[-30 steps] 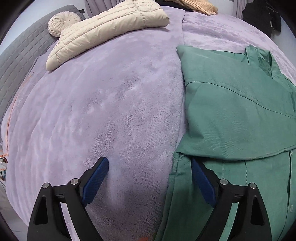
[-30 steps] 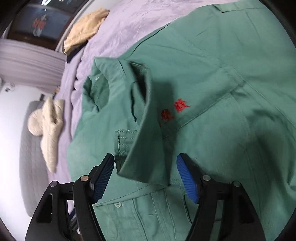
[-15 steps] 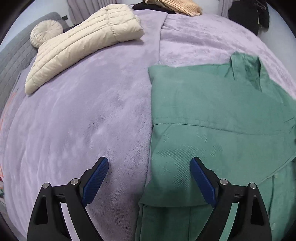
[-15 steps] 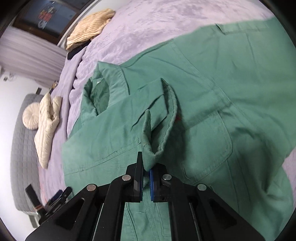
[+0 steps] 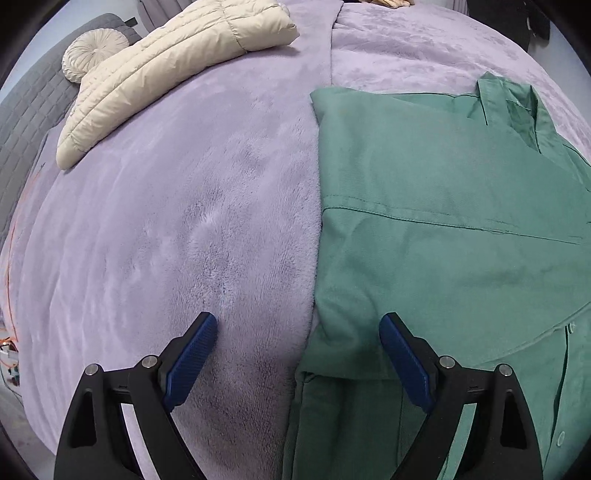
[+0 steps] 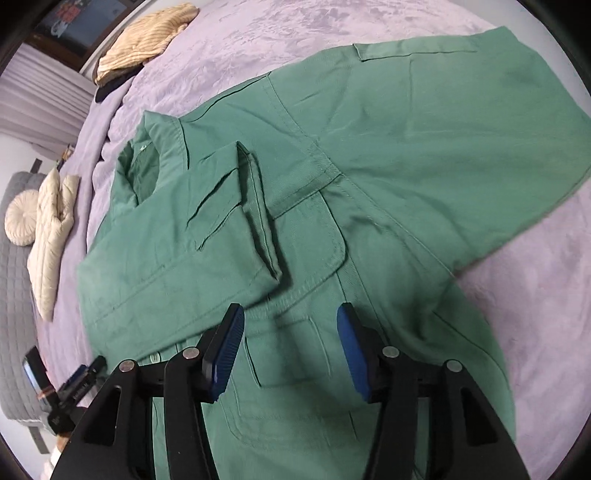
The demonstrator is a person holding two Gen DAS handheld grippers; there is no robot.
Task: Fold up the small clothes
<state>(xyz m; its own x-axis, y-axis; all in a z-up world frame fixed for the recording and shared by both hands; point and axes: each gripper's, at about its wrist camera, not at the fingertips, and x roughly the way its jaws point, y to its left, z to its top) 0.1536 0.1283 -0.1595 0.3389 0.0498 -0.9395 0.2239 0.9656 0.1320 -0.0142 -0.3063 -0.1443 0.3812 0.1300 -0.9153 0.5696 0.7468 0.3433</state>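
Note:
A green button-up shirt (image 6: 369, 177) lies spread on a lilac plush bedspread (image 5: 184, 221). Its left sleeve (image 6: 207, 236) is folded across the chest, the cuff resting near the breast pocket. The other sleeve (image 6: 461, 122) stretches out flat to the right. My right gripper (image 6: 290, 314) hovers above the shirt front just below that cuff, its jaws opening with no cloth between them. In the left wrist view the shirt (image 5: 443, 229) fills the right half. My left gripper (image 5: 297, 325) stands wide open over the shirt's folded left edge, holding nothing.
A cream quilted jacket (image 5: 173, 70) and a round cream cushion (image 5: 92, 55) lie at the far left of the bed. A tan knit garment (image 6: 144, 33) sits on the far side. A grey quilted headboard (image 6: 14, 295) borders the left.
The right gripper pinched the sleeve cuff, carried it across the chest, then let go and opened. The left gripper drifted sideways along the shirt's left edge, staying open.

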